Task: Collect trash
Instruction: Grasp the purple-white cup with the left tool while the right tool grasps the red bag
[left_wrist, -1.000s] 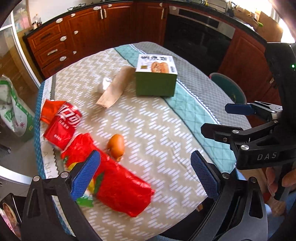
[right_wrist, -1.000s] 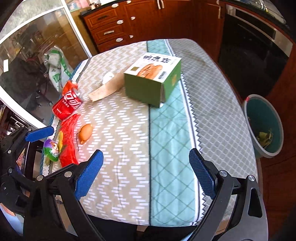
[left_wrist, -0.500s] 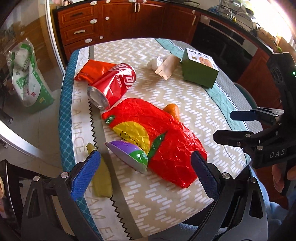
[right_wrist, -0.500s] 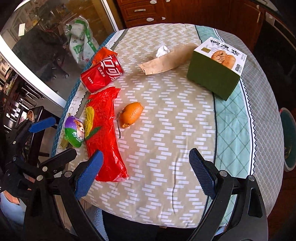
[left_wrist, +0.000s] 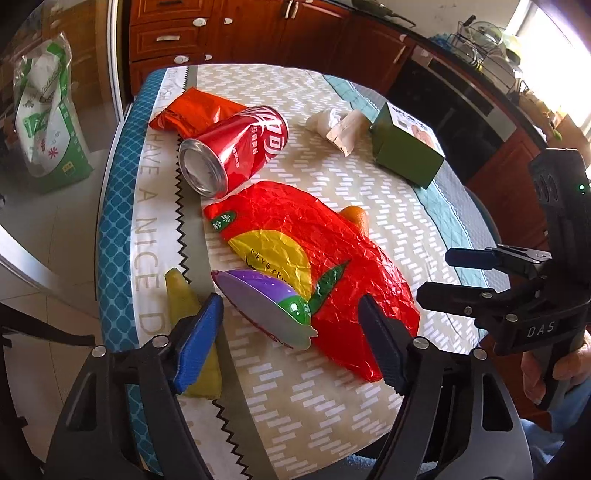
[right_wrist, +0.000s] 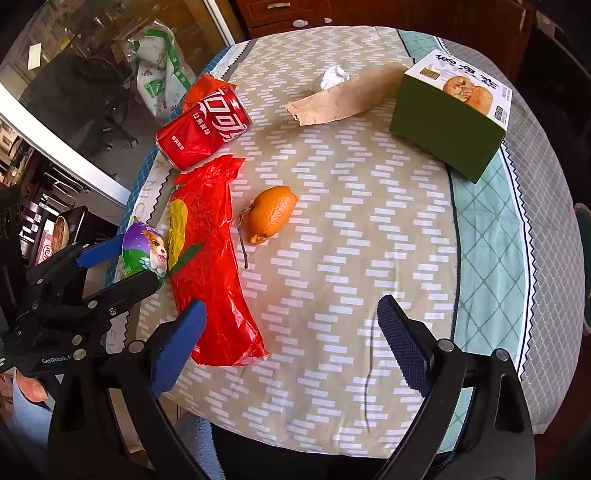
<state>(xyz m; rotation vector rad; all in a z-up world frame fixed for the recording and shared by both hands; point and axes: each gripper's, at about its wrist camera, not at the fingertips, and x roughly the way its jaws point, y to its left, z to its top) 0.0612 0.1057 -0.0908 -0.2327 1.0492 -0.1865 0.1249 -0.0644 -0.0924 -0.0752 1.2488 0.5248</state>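
Now the left tongs (left_wrist: 290, 328) hover low over the near edge of the worktop (left_wrist: 332, 398), jaws just closing in but still apart, with a purple-and-green cup (left_wrist: 266, 301) lying on its side between the blue pads; whether a pad touches it is hard to tell. That cup's lid faces the left camera, so its print is hidden there, while the right view shows a cartoon dog on it. The right tongs (right_wrist: 291, 343) stand wide apart over bare cloth, gripping nothing.

Count the trash: one red cola can (left_wrist: 236, 149) on its side, one big red crinkled wrapper (left_wrist: 314, 266) with a yellow patch and green leaf, one smaller orange-red packet (left_wrist: 195, 110) half hidden behind the can, one yellow scrap (left_wrist: 184, 306) partly behind the left pad, one piece of orange peel (right_wrist: 271, 214), one brown paper bag (right_wrist: 343, 99), one crumpled white tissue (right_wrist: 332, 77), one green box (right_wrist: 450, 118) with bread pictured on top. Its lettering is too small to read. The tablecloth edge reads "HAVE A NICE", the rest cut off.
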